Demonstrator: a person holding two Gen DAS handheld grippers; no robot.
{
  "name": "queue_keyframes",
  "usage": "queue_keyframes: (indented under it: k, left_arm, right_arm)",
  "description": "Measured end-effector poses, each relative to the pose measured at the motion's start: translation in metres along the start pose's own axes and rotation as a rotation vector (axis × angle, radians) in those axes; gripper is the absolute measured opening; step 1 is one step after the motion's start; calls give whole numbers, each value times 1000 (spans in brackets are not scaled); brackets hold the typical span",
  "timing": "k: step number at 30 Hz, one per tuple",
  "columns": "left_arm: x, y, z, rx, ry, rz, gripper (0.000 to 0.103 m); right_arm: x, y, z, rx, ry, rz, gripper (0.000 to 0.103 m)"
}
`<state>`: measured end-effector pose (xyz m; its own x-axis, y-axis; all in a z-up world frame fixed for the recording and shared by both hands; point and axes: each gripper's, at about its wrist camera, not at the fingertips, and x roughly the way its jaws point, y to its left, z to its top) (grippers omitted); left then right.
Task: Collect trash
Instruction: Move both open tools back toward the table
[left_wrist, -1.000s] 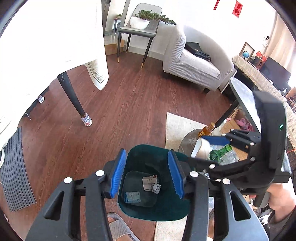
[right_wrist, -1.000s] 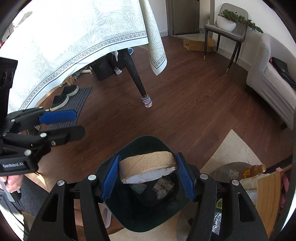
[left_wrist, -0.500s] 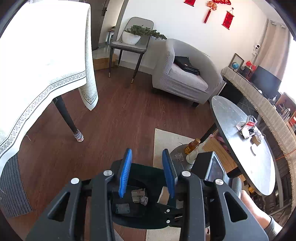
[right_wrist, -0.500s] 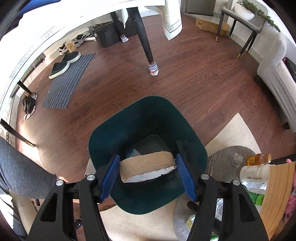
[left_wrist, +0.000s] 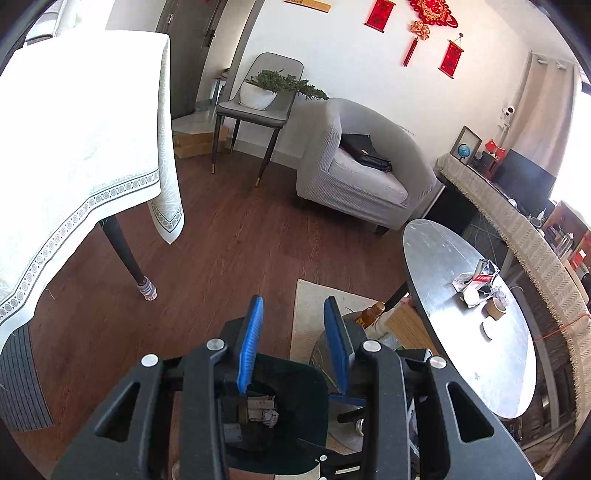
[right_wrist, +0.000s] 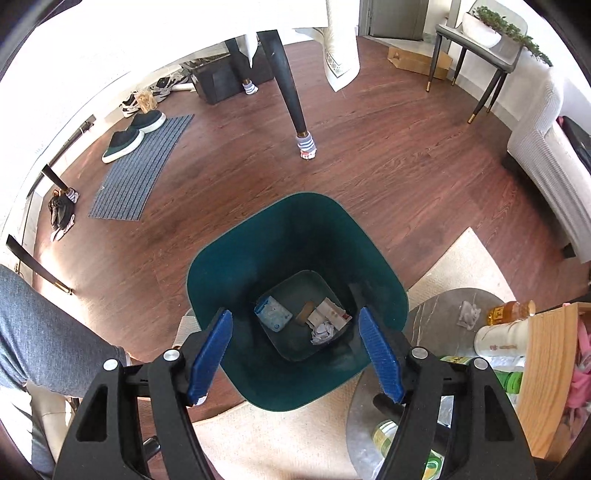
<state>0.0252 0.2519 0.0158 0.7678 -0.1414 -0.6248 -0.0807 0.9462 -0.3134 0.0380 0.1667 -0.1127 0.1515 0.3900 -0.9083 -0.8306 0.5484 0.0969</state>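
Note:
A dark green trash bin (right_wrist: 236, 258) stands on the wood floor beside a cream rug. My right gripper (right_wrist: 295, 354) is open and empty right above it. At the bin's bottom lie a cardboard roll (right_wrist: 305, 312), a blue packet (right_wrist: 272, 314), a white box (right_wrist: 328, 314) and crumpled paper (right_wrist: 322, 332). My left gripper (left_wrist: 293, 343) is open and empty, raised above the bin (left_wrist: 306, 406). More litter (left_wrist: 476, 282) and paper cups (left_wrist: 495, 310) lie on the oval grey table (left_wrist: 443, 266).
A low round stone table (right_wrist: 436, 306) beside the bin holds bottles (right_wrist: 509, 310) and a crumpled wrapper (right_wrist: 469, 314). A dining table with a white cloth (left_wrist: 74, 147), a grey armchair (left_wrist: 362, 177), a chair with a plant (left_wrist: 258, 107) and a doormat (right_wrist: 144, 166) surround the floor.
My right gripper has opened and the cardboard roll it held has dropped into the bin. My left gripper has risen and tilted up toward the room.

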Motion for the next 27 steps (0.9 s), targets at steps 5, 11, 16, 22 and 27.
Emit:
queue_keyframes:
  k: [5, 11, 16, 22, 27]
  left_arm:
    - [-3, -17, 7, 51, -46, 37, 37]
    - [-1, -40, 12, 96, -64, 19, 42]
    - [4, -62, 15, 124, -76, -11, 45]
    - [17, -87, 10, 149, -60, -40, 48]
    - [29, -111, 5, 168, -44, -69, 48]
  right_arm:
    - [-49, 1, 6, -3, -144, 37, 64]
    - [-98, -12, 4, 11, -278, 21, 53]
    - [-123, -32, -8, 44, -326, -17, 50]
    - [-145, -59, -26, 96, -359, -59, 49]
    - [-159, -79, -47, 125, -371, -98, 49]
